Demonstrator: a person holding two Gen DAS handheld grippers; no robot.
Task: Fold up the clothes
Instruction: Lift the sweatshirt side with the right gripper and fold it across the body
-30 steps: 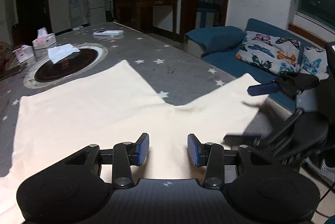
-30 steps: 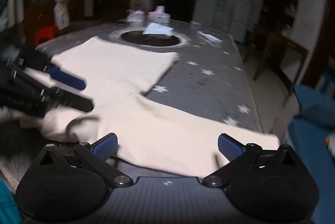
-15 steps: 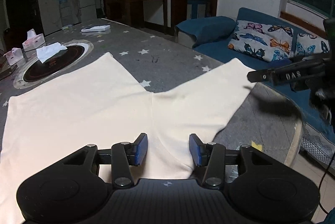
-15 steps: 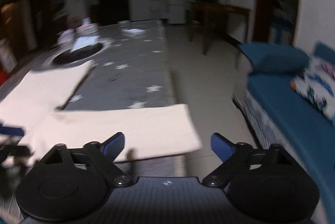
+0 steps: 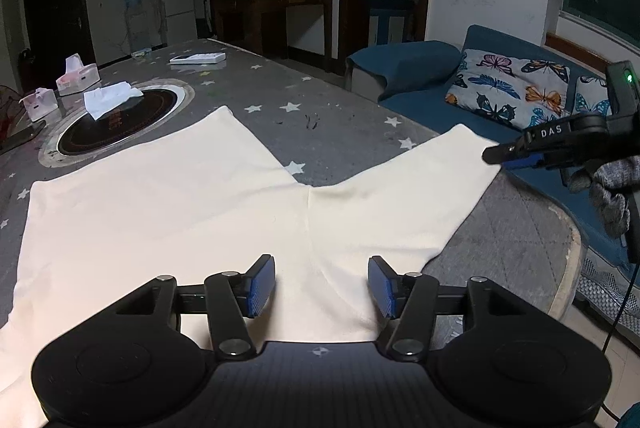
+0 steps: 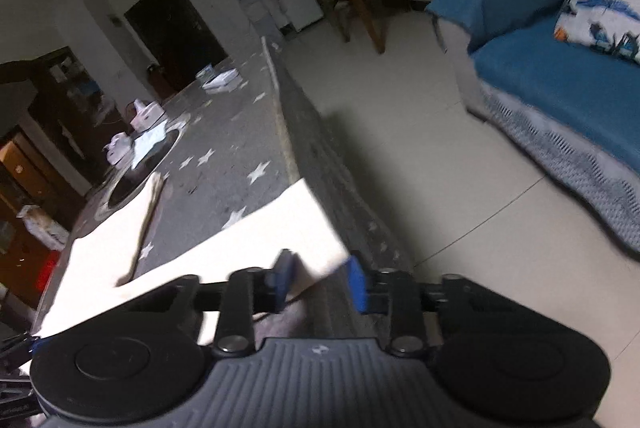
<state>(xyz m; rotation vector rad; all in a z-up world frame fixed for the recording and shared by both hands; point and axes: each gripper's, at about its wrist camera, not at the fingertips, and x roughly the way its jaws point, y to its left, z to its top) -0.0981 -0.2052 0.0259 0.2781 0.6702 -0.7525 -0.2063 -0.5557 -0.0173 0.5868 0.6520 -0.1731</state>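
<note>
A cream garment (image 5: 168, 212) with two legs lies flat on the grey star-patterned table (image 5: 328, 124). My left gripper (image 5: 322, 286) hovers low over its middle near the close edge. Its jaws are opening, and the cloth lies beneath them, not between the pads. My right gripper (image 6: 320, 278), rolled sideways, is at the far corner of the right leg (image 6: 304, 228) by the table's edge. Its jaws are closing with that corner between the blue pads, and a gap still shows. In the left wrist view the right gripper (image 5: 496, 158) touches that corner, held by a gloved hand (image 5: 608, 188).
A round black hob (image 5: 116, 120) with a white tissue (image 5: 112, 98) on it sits at the far left, near tissue boxes (image 5: 78, 76) and a flat white box (image 5: 198, 58). The table's edge (image 5: 574, 248) runs close on the right. Beyond it stands a blue sofa (image 5: 420, 68).
The right gripper swung out to the end of the right leg, rolled sideways, and its jaws narrowed around the corner. The left jaws widened a little. The garment lies flatter.
</note>
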